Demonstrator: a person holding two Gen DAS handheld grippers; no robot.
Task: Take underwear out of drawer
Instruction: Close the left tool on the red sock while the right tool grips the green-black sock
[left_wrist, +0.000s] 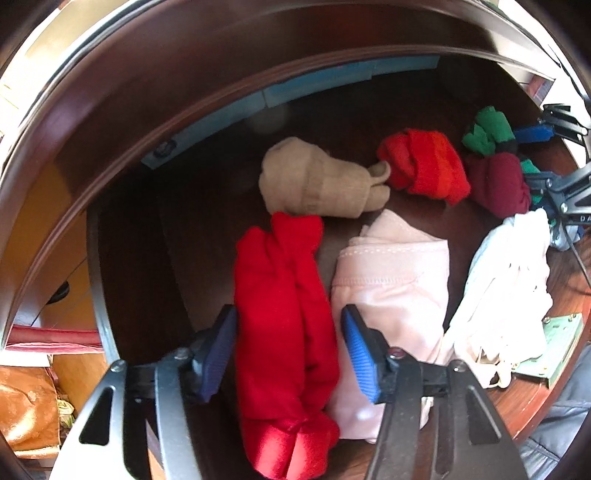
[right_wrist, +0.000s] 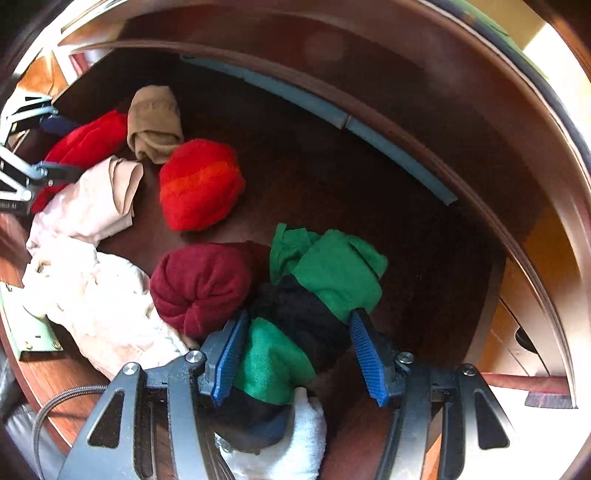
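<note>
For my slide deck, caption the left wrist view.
Left hand-held gripper straddles a long red garment in the drawer, beside pale pink underwear.

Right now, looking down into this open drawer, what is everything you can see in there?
Dark wooden drawer: one, brown, holds all garments.
Long bright red rolled garment: one, between left gripper's pads.
Pale pink folded underwear: one, beside it.
White crumpled garment: one, near front edge.
Beige rolled garment: one, further back.
Red-orange bundle: one, mid-drawer.
Maroon bundle: one, beside green piece.
Green and black garment: one, between right gripper's pads.
Left gripper: blue pads.
Right gripper: blue pads.
</note>
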